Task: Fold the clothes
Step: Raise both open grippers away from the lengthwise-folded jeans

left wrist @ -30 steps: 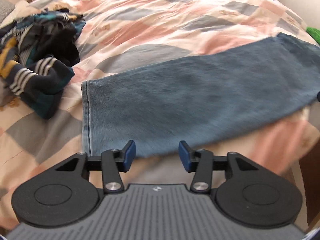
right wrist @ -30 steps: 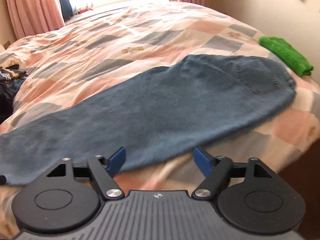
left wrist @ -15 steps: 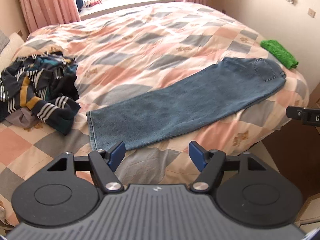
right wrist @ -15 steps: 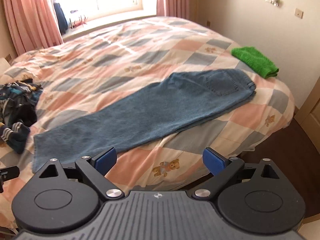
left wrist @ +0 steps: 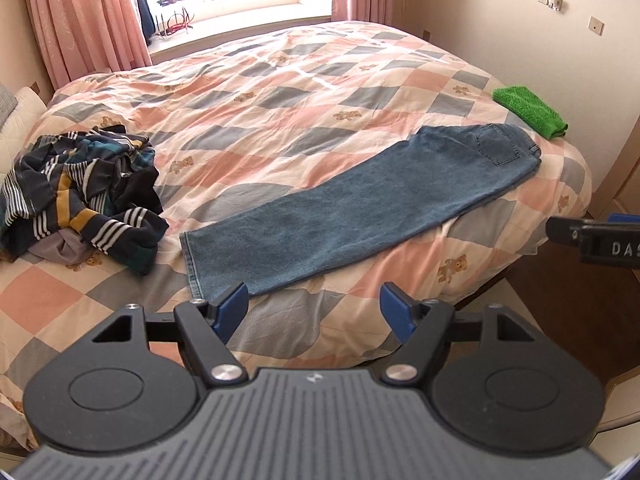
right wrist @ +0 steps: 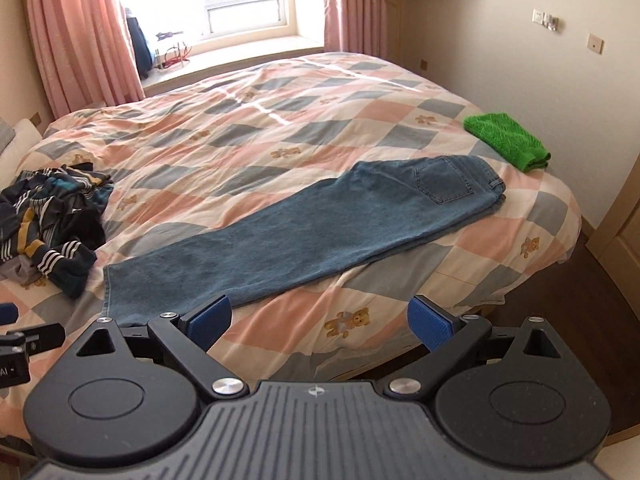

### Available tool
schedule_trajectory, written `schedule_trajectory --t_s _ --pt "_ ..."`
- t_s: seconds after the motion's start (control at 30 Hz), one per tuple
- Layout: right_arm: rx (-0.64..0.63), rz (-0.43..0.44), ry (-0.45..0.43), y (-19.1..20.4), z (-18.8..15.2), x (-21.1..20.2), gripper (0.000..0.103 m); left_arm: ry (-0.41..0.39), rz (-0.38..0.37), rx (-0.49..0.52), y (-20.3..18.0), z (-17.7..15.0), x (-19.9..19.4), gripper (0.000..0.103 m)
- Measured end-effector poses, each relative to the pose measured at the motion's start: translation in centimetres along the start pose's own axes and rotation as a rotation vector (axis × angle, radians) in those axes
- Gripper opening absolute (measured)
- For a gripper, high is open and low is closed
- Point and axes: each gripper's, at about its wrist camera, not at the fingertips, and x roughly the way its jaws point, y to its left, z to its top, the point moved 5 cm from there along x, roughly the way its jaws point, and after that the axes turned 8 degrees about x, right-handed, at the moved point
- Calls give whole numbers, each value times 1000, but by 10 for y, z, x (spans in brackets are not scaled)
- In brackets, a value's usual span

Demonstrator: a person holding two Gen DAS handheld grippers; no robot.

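Looking through the left wrist view first: left tool (left wrist: pixel 314 308) is spread wide, nothing between the blue pads, hovering off the near edge of the bed (left wrist: pixel 280 80). A second ago it sat low right at the near edge of the jeans (left wrist: pixel 360 208); now it's pulled back and up, whole room in frame. Jeans lie flat, folded lengthwise leg on leg, running diagonally from the hem at near left to the waist and back pocket at far right, near the bed's right corner. Striped clothes pile (left wrist: pixel 80 192) sits to the left, just beside the hem but not touching it as far as I can tell. Green towel (left wrist: pixel 530 111) lies beyond the waist end, close, small gap. Part of the right tool pokes in at the right edge. Right wrist view: right tool (right wrist: pixel 320 322) also spread, pinching nothing, also backed away compared with a second ago when it hovered over the mid-leg. Same layout here: jeans (right wrist: pixel 312 240) flat, hem near left, pocket far right, green towel (right wrist: pixel 506 140) past the waist, clothes pile (right wrist: pixel 52 216) far left. My read: the lengthwise fold is set, both tools released and retreated, so the cloth is stable. Likely the next step is the crosswise fold, hem brought up toward the waist; that needs a pinch on each hem corner. Risk: denim layers sliding apart when lifted, or the hem snagging the pile.
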Motion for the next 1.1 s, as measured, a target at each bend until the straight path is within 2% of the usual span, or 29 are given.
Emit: schedule_trajectory --t_s 0.37,0.7,0.9,1.1 --pt "-3 21 4 2 -10 -24 99 -13 11 31 -12 6 -27 74" --pt "33 5 28 -5 -12 -12 100 -20 5 95 -23 23 -14 78" --pt "47 -23 36 7 -4 12 100 -5 -26 116 -5 35 11 78" --pt "72 -62 27 32 -2 43 100 40 -89 183 46 46 56 78"
